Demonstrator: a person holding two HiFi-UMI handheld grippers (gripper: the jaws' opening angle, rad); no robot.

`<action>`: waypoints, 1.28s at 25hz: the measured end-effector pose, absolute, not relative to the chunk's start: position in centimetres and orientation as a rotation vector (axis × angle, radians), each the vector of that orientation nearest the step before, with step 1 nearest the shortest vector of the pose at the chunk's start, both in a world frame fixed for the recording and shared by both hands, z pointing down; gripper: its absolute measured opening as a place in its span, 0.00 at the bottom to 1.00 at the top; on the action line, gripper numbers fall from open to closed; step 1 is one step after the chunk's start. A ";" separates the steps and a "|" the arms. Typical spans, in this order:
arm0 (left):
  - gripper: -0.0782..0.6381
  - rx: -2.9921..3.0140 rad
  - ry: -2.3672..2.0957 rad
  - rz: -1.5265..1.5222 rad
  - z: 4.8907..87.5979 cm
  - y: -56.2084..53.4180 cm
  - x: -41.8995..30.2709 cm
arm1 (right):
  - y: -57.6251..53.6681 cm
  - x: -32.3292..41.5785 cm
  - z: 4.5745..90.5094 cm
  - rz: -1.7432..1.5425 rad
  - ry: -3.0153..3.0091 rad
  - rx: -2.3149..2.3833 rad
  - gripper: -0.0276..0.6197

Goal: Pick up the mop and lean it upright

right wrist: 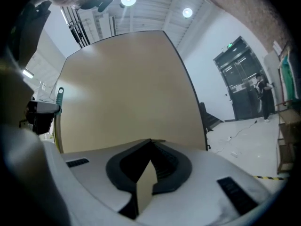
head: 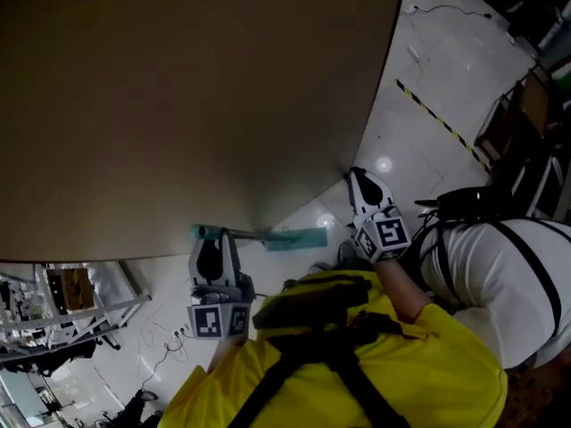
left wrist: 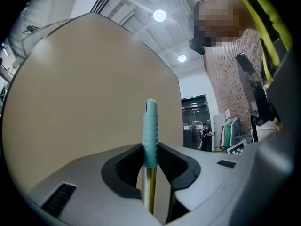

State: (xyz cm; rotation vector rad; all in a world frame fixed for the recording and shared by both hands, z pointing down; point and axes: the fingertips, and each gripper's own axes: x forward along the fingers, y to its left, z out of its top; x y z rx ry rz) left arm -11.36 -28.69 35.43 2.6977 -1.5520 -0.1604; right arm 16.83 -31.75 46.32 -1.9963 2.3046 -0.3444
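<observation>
The mop stands upright against the tan panel (head: 178, 96). Its teal grip (left wrist: 150, 131) tops a metal pole (left wrist: 152, 187), and its teal head (head: 299, 237) rests on the floor at the panel's foot. My left gripper (left wrist: 150, 147) is shut on the pole just under the teal grip, seen in the head view as the left gripper (head: 211, 239). My right gripper (head: 361, 178) hangs to the right of the mop head, apart from it, shut and holding nothing. In the right gripper view the right gripper (right wrist: 151, 142) faces the panel, with the teal grip (right wrist: 59, 95) far left.
White tiled floor (head: 428, 78) carries a yellow-black tape stripe (head: 442, 123) and a thin cable. A metal rack (head: 71, 310) stands at lower left. Another person in a white shirt (head: 500, 275) is close on the right. Dark glass doors (left wrist: 194, 121) lie far behind.
</observation>
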 end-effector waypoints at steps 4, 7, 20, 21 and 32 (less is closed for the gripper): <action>0.25 2.705 -1.492 -0.119 36.7 -29.3 -11.2 | -30.4 18.9 46.1 -0.340 2.216 -2.070 0.05; 0.25 2.731 -1.440 -0.086 37.6 -29.8 -10.0 | -29.4 20.0 45.5 -0.290 2.191 -2.069 0.05; 0.24 2.798 -1.268 -0.047 39.8 -31.8 -4.3 | -26.1 21.7 44.6 -0.141 2.156 -2.200 0.05; 0.24 2.794 -1.263 -0.038 40.0 -32.0 -3.8 | -26.1 22.0 45.0 -0.153 2.155 -2.203 0.05; 0.24 2.754 -1.285 0.065 46.4 -34.1 0.8 | -27.6 22.9 47.0 -0.236 2.250 -2.190 0.05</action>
